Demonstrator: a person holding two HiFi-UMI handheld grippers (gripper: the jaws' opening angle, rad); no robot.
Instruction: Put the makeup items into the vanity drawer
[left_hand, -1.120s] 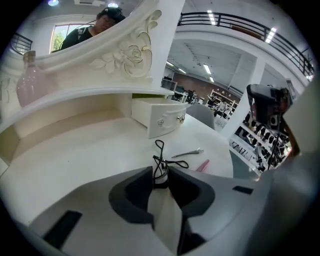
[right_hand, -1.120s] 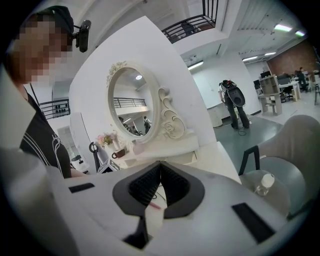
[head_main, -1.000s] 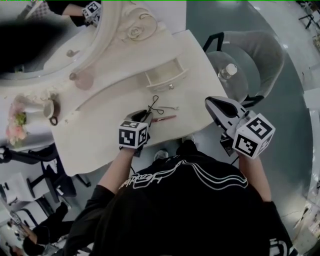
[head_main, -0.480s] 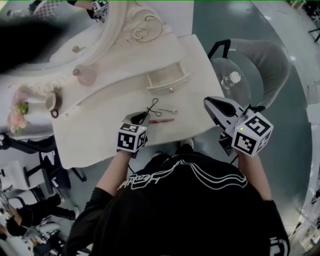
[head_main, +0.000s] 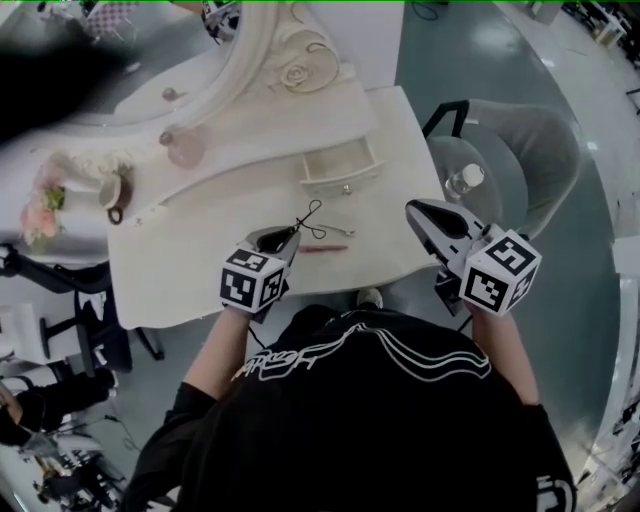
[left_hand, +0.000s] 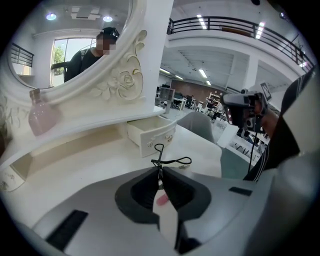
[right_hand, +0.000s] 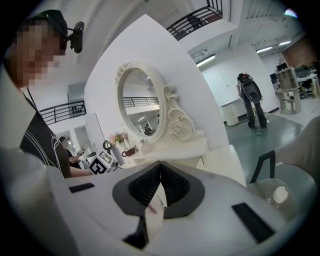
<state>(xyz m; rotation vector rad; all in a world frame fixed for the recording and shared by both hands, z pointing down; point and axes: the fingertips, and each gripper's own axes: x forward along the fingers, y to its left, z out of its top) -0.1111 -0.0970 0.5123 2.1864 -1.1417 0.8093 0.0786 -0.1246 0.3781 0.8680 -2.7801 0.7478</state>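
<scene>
My left gripper is shut on a thin black eyelash curler; its jaws have just been closing on it. The curler sticks out past the jaw tips, just above the white vanity top. A pink pencil lies on the top below it. The small open drawer stands beyond, front facing me. My right gripper hovers off the table's right edge, shut with nothing in it.
An oval mirror in a carved frame rises behind the drawer. A pink perfume bottle and a cup stand at the back left. To the right are a grey chair and a bottle.
My left gripper closed on the eyelash curler and lifted it a little off the vanity top. The pink pencil stayed on the table. My right gripper barely moved.
</scene>
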